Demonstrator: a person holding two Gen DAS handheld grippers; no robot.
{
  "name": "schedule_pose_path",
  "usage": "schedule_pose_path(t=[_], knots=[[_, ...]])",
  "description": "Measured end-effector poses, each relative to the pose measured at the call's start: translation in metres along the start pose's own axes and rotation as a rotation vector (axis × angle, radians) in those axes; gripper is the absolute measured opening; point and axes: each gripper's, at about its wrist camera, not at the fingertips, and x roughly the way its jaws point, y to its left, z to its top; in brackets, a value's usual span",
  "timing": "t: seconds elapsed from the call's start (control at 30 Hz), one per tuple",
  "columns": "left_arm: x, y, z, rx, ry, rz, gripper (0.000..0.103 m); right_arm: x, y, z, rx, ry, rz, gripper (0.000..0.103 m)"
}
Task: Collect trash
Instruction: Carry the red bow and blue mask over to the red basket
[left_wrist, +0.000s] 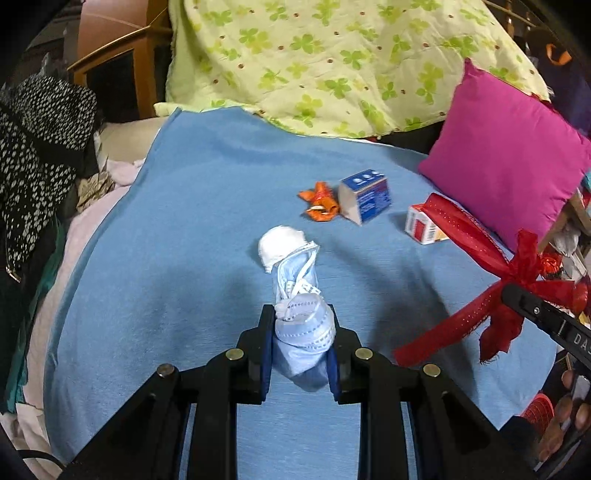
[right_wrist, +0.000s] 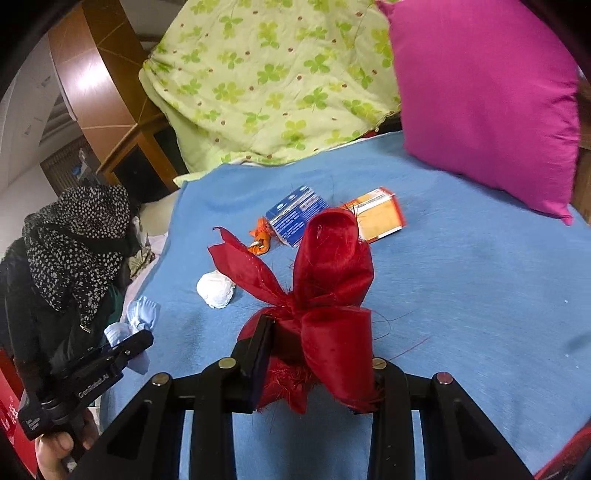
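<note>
Trash lies scattered across a blue blanket (left_wrist: 207, 206) spread over a bed, as a person works with a hand-held tool in each hand. The left tool (left_wrist: 300, 350) is clamped narrow on a crumpled pale-blue face mask (left_wrist: 303, 332), lifted clear of the blanket; the right tool (right_wrist: 314, 354) is closed on a red ribbon bow (right_wrist: 332, 280), its loops and tails spilling over the fingers. In the left wrist view, a white wad of tissue (left_wrist: 280, 246) sits at 12 o'clock just beyond the mask, with an orange wrapper (left_wrist: 319, 202) and a blue-and-white carton (left_wrist: 365, 195) side by side farther off at 1 o'clock, and a red-and-white carton (left_wrist: 423, 227) at 2 o'clock, partly under a ribbon tail. A magenta cushion (left_wrist: 509, 162) leans at the bed's far right, beside a green clover-print quilt (left_wrist: 332, 62) heaped at the far end. A black-and-white spotted garment (left_wrist: 40, 155) hangs at 9 o'clock.
</note>
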Motion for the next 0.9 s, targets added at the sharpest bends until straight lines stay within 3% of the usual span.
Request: schedule_pose_path(t=[0.9], knots=[[-0.019,-0.111,-0.003,0.172,-0.005,-0.136,0.025,-0.096,-0.066,-0.03,0.089,-0.099,-0.149,0.035]])
